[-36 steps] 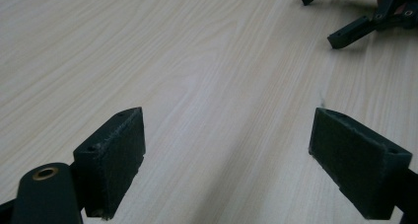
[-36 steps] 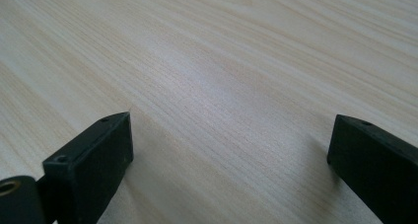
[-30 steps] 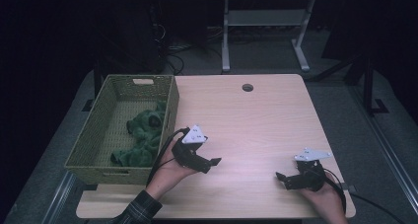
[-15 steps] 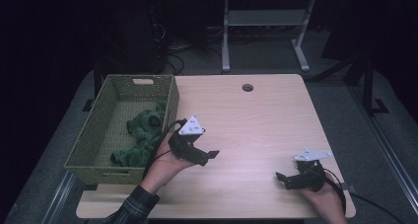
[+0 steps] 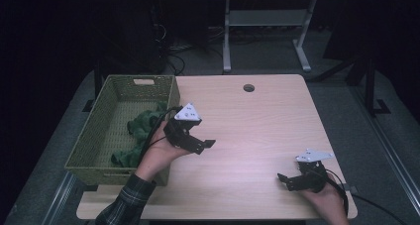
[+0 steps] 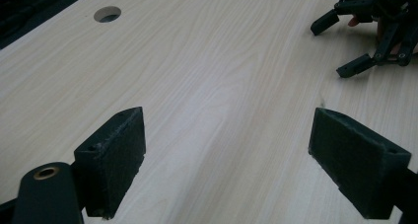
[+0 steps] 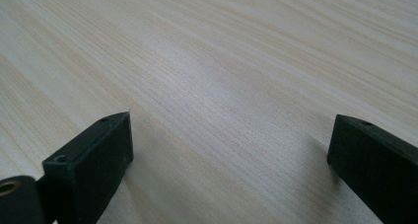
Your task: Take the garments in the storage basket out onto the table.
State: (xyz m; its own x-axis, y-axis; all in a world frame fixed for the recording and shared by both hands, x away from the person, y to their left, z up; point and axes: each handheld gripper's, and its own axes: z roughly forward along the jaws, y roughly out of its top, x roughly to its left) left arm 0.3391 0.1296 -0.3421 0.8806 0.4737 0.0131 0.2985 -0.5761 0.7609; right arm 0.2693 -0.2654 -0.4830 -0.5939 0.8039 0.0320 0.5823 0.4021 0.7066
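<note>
My left gripper [image 5: 198, 141] hovers above the pale wooden desk [image 5: 257, 121] beside the olive woven basket [image 5: 94, 136], its fingers [image 6: 116, 160] spread wide, holding nothing. Crumpled dark green cloth [image 5: 143, 126] lies inside the basket. My right gripper [image 5: 286, 179] rests low near the desk's front edge, fingers [image 7: 93, 160] also apart and empty.

my left gripper [image 5: 202, 144] is black, topped by a grey three-cornered plate with small dark dots. a black cable loops from it, and my sleeve [image 5: 121, 205] at the lower left is dark green plaid. my right gripper [image 5: 285, 180] matches, plate and cable alike. up close, blocky black jaws, one with a brass-ringed hole.
</note>
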